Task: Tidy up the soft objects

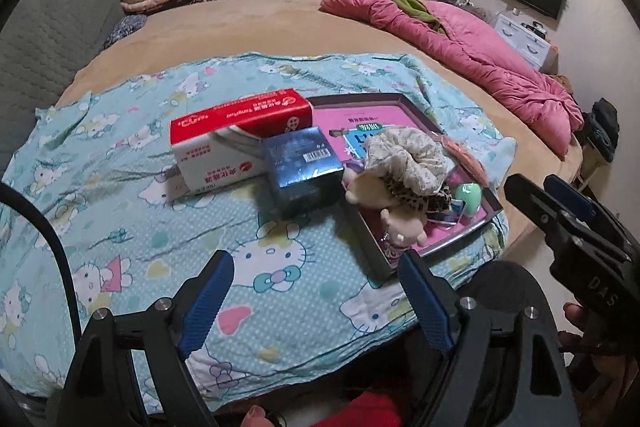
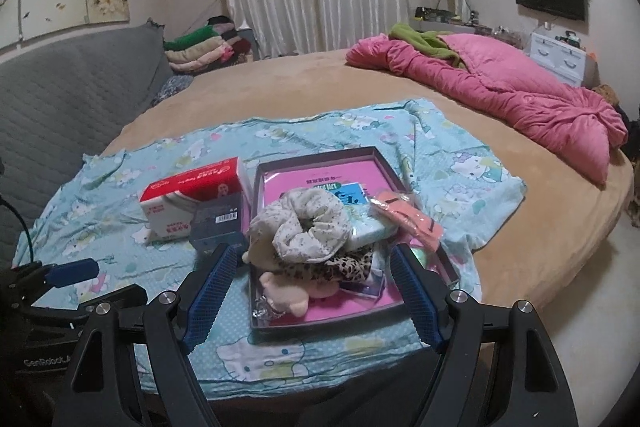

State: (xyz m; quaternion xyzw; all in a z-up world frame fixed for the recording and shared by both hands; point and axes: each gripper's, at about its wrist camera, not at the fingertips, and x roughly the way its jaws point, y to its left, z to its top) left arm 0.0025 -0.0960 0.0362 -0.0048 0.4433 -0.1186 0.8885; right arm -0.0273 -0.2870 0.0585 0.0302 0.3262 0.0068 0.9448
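Note:
A dark-rimmed tray with a pink floor lies on the cartoon-cat sheet. It holds a white floral scrunchie, a leopard-print scrunchie under it, and a beige plush toy at the near edge. An orange packet rests on the tray's right rim. My right gripper hangs open just above the tray's near end and touches nothing. My left gripper is open over bare sheet, left of the tray, short of the plush toy and the white scrunchie.
A red-and-white carton and a dark blue box stand against the tray's left side. A pink quilt lies across the round tan bed's far right. Folded clothes are stacked by the curtain, with a grey headboard at the left.

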